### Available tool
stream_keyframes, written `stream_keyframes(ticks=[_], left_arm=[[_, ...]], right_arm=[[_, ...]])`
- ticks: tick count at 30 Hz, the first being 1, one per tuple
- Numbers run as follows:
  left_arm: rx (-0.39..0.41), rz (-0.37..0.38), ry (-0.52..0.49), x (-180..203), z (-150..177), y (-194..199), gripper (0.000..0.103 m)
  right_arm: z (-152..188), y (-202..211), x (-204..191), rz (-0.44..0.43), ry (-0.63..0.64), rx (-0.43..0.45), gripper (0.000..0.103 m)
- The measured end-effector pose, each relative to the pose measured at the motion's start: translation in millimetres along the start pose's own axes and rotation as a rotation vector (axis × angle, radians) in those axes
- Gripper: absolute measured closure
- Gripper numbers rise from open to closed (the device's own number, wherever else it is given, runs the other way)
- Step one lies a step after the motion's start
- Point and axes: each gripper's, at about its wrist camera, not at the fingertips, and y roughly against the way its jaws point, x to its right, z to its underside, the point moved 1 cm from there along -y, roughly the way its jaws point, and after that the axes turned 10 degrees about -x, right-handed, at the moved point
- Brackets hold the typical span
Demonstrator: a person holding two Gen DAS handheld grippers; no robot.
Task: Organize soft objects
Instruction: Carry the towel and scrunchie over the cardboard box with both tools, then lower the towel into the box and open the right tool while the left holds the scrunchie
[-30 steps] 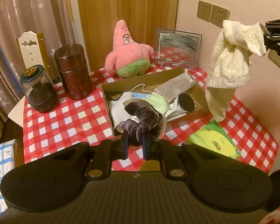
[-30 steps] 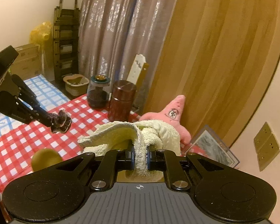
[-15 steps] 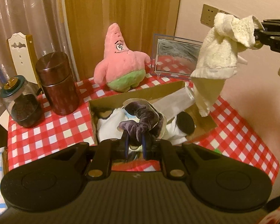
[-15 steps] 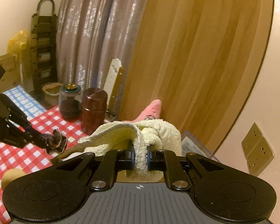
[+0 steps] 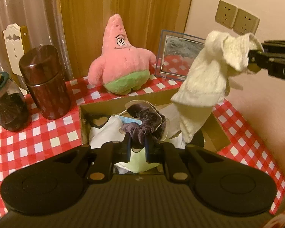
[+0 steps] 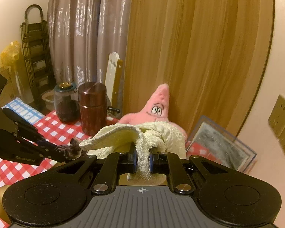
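My left gripper (image 5: 136, 142) is shut on a dark purple velvet scrunchie (image 5: 144, 121) and holds it over an open cardboard box (image 5: 216, 131). The box holds a blue face mask (image 5: 130, 120), white cloth and other soft items. My right gripper (image 6: 142, 155) is shut on a cream towel (image 6: 123, 134), which hangs over the box's right side in the left wrist view (image 5: 203, 83). A pink starfish plush (image 5: 121, 60) sits behind the box; it also shows in the right wrist view (image 6: 157, 106).
A red-and-white checked table (image 5: 38, 138) carries a brown canister (image 5: 44, 81), a glass jar (image 5: 7, 102) and a framed picture (image 5: 178, 55). Wall sockets (image 5: 235, 17) are at the upper right. A curtain and wooden door stand behind.
Both grippers have moved forward and closer to the box. The towel now hangs lower over the box's right side, and the scrunchie is over the box's middle.
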Motion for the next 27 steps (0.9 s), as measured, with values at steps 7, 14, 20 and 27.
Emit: stream_keyframes(ticks=[7, 14, 20, 27], left_arm=[[-0.02, 0.004, -0.004, 1.6, -4.4, -20.1, 0.091], [-0.024, 0.002, -0.009, -0.1, -8.6, -29.6, 0.091], [-0.035, 0.002, -0.022, -1.6, -7.5, -40.5, 0.091], [-0.062, 0.002, -0.041, -3.1, -4.4, -58.3, 0.091]], right_arm=[[5.6, -18.6, 6.9, -0.011, -0.044, -0.01, 0.091], [8.3, -26.5, 27.2, 0.045, -0.106, -0.01, 0.091], [29.2, -55.6, 51.9, 0.075, -0.205, -0.072, 0.091], [66.1, -101.5, 66.8, 0.047, -0.298, -0.185, 0.091]])
